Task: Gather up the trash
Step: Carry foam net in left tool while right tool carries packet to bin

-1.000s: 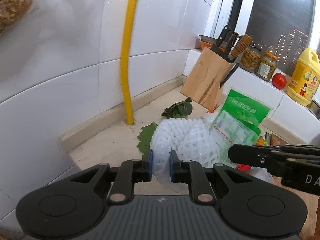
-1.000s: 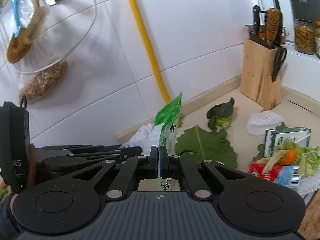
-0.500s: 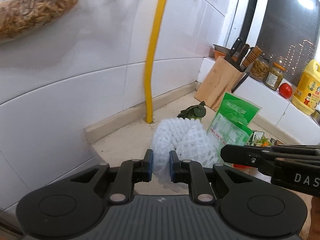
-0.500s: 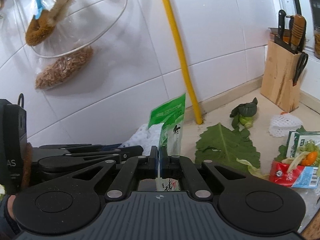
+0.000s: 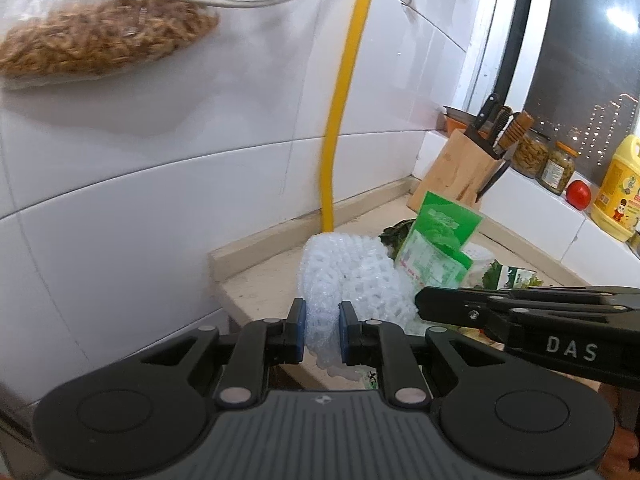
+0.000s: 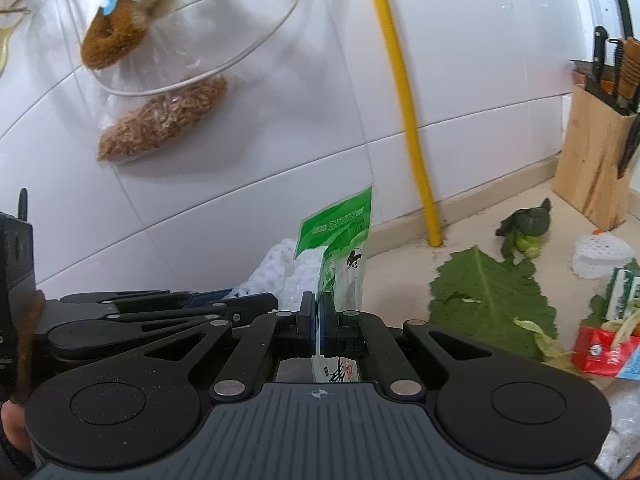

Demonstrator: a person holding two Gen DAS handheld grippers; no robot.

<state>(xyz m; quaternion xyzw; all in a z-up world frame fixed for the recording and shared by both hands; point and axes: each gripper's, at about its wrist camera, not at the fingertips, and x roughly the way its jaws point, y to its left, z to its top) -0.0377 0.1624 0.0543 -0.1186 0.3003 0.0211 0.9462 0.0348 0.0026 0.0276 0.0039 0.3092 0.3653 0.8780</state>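
White foam fruit netting (image 5: 352, 280) is clamped in the left gripper (image 5: 322, 330) fingers and a green plastic packet (image 6: 340, 256) in the right gripper (image 6: 318, 326) fingers, both lifted off the desk (image 6: 400, 268); transport step, next requiring a bin, none visible.

The left wrist view sits right behind the left gripper (image 5: 322, 330) and looks along its fingers at the white wall and the counter corner. The right gripper (image 5: 424, 300) pokes in from the right edge. The right wrist view sits just behind its own gripper (image 6: 319, 322), facing the same wall (very close). Both views share the yellow pipe (image 5: 340, 120) (image 6: 404, 112), the knife block (image 5: 460, 168) (image 6: 596, 152) and the hanging bag of brown bits (image 5: 100, 40) (image 6: 164, 120).
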